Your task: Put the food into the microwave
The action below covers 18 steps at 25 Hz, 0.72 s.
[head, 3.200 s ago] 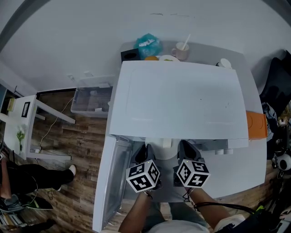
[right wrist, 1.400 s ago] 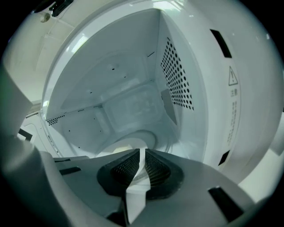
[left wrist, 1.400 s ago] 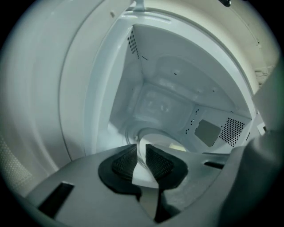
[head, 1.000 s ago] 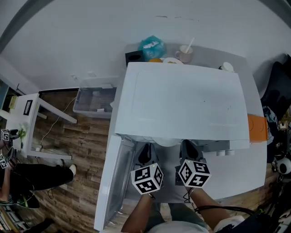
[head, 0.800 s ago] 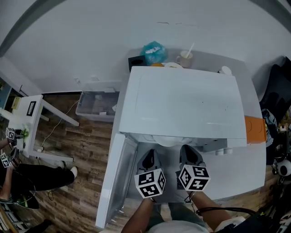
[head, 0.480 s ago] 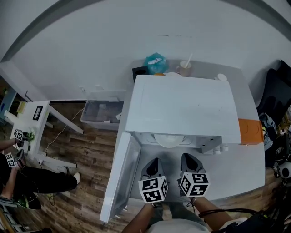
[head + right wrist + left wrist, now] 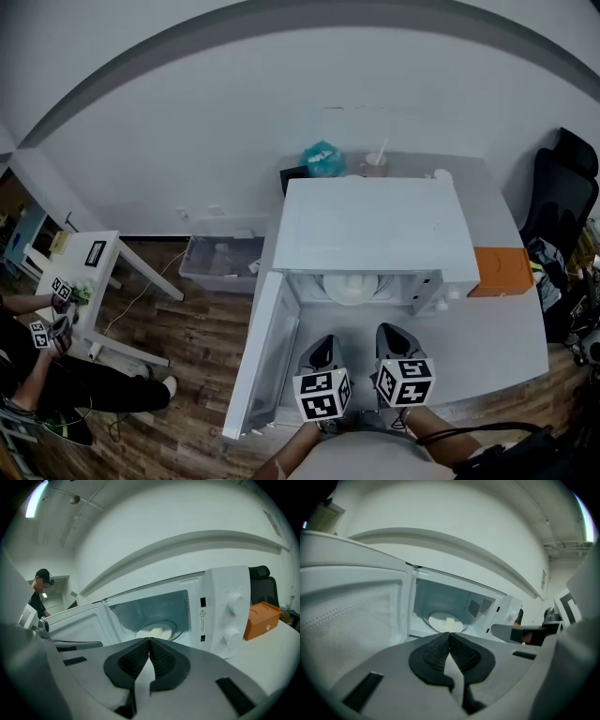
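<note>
A white microwave (image 7: 375,225) stands on the grey counter with its door (image 7: 258,361) swung open to the left. Inside, a white plate (image 7: 352,287) carries a pale yellow piece of food (image 7: 450,622), which the right gripper view also shows as food (image 7: 156,632) on the turntable. My left gripper (image 7: 323,352) and right gripper (image 7: 392,339) sit side by side in front of the opening, well back from the plate. Both are shut with nothing between the jaws. The left gripper (image 7: 449,637) and right gripper (image 7: 149,641) point at the cavity.
An orange box (image 7: 502,270) lies right of the microwave. Behind it are a teal bag (image 7: 322,159) and a mug (image 7: 373,166). A clear storage bin (image 7: 223,265) sits on the wooden floor at left. A person (image 7: 42,366) is seated far left; a black chair (image 7: 561,192) stands right.
Both grippers have pulled back from the microwave opening toward me. The view has risen and widened, and the plate inside the cavity is now in plain sight.
</note>
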Available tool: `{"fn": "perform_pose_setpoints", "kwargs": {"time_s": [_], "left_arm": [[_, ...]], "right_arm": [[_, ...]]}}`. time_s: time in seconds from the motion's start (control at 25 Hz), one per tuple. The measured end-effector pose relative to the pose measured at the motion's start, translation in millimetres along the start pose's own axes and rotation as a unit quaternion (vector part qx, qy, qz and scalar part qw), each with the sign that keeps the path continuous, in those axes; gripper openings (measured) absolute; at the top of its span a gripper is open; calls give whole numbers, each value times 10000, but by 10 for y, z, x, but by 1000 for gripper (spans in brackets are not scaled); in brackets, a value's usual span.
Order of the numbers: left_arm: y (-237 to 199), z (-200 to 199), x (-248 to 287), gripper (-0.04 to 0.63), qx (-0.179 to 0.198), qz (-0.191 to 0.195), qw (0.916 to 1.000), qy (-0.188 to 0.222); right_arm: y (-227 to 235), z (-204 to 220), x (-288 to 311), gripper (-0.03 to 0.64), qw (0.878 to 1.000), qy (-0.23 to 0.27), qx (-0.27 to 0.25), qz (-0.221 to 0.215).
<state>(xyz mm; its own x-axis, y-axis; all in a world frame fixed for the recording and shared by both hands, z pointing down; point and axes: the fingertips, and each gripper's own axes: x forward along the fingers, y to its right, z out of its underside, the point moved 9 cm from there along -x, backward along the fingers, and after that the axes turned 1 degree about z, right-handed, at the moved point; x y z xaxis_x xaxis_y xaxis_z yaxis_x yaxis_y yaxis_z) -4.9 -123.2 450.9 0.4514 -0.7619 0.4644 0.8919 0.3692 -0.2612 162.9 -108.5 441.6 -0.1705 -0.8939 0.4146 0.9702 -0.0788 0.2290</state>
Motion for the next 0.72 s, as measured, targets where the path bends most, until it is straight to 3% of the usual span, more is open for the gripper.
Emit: {"fn": "perform_pose_setpoints", "kwargs": {"time_s": [0.32, 0.72], "left_arm": [[-22, -177, -143, 3, 102, -36, 9995, 312], [-35, -180, -241, 3, 22, -87, 9992, 401]], "right_arm": [[-135, -34, -90, 18, 9999, 107, -31, -109], [-198, -67, -174, 17, 9997, 136, -162, -136]]}}
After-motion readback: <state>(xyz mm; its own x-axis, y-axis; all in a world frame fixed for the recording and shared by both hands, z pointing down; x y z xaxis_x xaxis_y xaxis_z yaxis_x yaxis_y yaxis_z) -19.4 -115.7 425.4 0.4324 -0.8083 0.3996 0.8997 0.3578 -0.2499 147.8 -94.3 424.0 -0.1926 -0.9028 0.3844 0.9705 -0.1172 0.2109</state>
